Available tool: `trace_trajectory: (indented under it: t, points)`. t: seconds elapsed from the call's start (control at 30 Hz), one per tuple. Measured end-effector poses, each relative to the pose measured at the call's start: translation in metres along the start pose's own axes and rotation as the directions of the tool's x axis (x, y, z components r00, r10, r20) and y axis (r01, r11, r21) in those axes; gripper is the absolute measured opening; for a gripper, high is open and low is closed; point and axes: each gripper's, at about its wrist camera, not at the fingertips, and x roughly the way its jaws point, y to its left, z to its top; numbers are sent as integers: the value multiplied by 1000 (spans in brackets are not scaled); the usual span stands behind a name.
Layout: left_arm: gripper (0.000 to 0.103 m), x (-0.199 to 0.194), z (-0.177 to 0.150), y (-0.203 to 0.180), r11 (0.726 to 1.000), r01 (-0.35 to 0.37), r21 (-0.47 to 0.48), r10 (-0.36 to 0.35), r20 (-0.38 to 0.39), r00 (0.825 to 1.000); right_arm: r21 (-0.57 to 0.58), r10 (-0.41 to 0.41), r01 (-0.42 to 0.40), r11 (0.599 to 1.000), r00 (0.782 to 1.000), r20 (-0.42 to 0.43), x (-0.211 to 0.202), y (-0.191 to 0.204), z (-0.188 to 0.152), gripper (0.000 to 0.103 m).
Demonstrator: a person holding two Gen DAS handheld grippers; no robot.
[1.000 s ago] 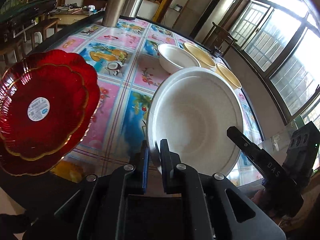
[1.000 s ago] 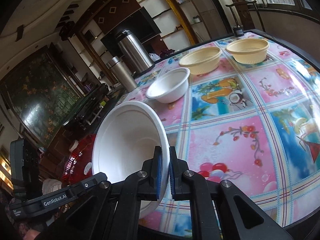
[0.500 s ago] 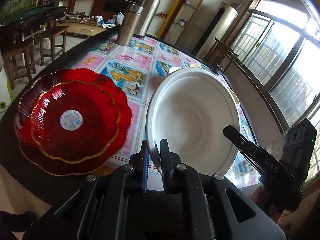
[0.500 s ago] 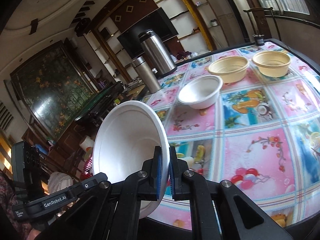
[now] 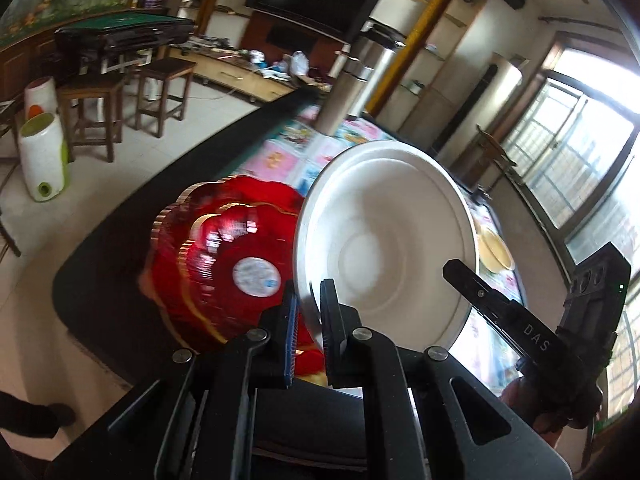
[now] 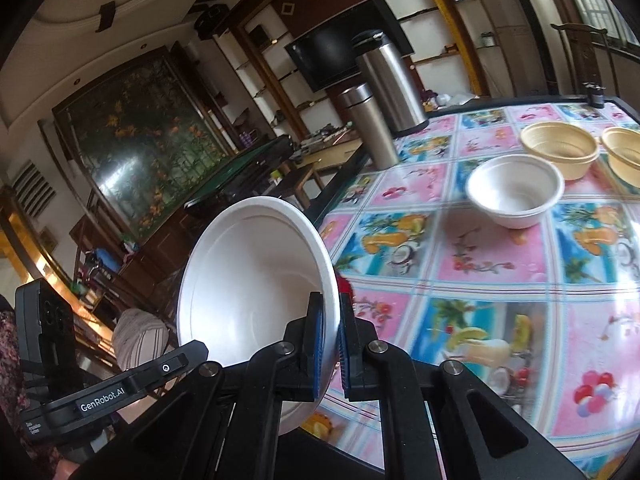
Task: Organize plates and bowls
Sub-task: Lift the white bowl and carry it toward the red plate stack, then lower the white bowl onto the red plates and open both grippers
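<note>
Bright daylight from the windows (image 5: 576, 168) blows out; red plates (image 5: 224, 256) smear with motion blur, edges fisheye-bent.

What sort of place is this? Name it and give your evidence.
Most likely a home living or dining room: a television set in wall shelving, wooden stools on tiled floor, and a table with a fruit-print cover.

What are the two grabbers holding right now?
Left gripper: closed on the rim of the white bowl.
Right gripper: closed on the same bowl's rim, opposite side.
</note>
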Motion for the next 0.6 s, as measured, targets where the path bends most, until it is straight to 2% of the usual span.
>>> trace_trajectory:
  t: [0.27, 0.6]
  points:
    - [8, 15, 5, 31, 996, -84, -35, 83, -13, 996, -4, 3, -3, 1000, 995, -103, 51, 14, -10, 8]
    - [8, 33, 5, 44, 991, -131, -22, 129, -63, 990, -27, -44, 41, 999, 988, -145, 76, 23, -21, 8]
